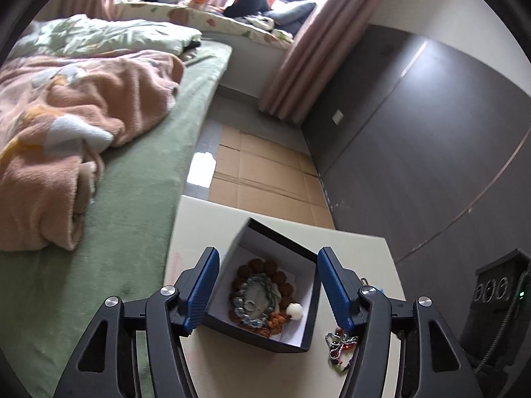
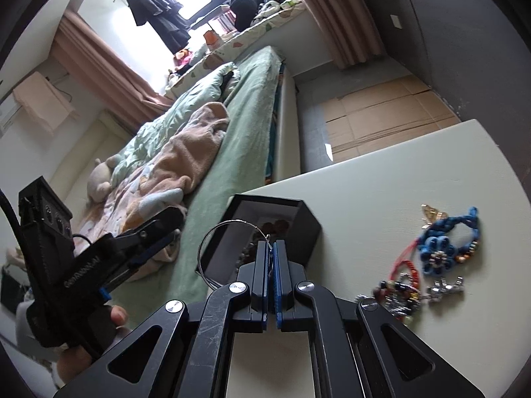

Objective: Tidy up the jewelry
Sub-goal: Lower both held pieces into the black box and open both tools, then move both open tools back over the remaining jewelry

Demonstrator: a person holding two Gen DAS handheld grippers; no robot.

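Note:
A dark open box [image 1: 308, 315] with a white inside stands on the pale table [image 1: 212, 219]. It holds a brown bead bracelet [image 1: 278, 277] and a blue-grey bead piece [image 1: 255, 298]. My left gripper [image 1: 268, 288] is open, with its blue pads on either side of the box. My right gripper [image 2: 272, 248] is shut on a thin silver wire hoop [image 2: 212, 232] and holds it just in front of the box [image 2: 308, 229]. A blue braided bracelet [image 2: 441, 242] and several beaded pieces [image 2: 398, 288] lie on the table to the right.
A bed with a green sheet [image 1: 132, 232] and a peach blanket [image 1: 66, 132] runs along the table's left side. Flattened cardboard [image 1: 265, 169] covers the floor beyond the table. A small jewelry heap [image 1: 338, 341] lies right of the box. A dark wall [image 1: 431, 132] stands to the right.

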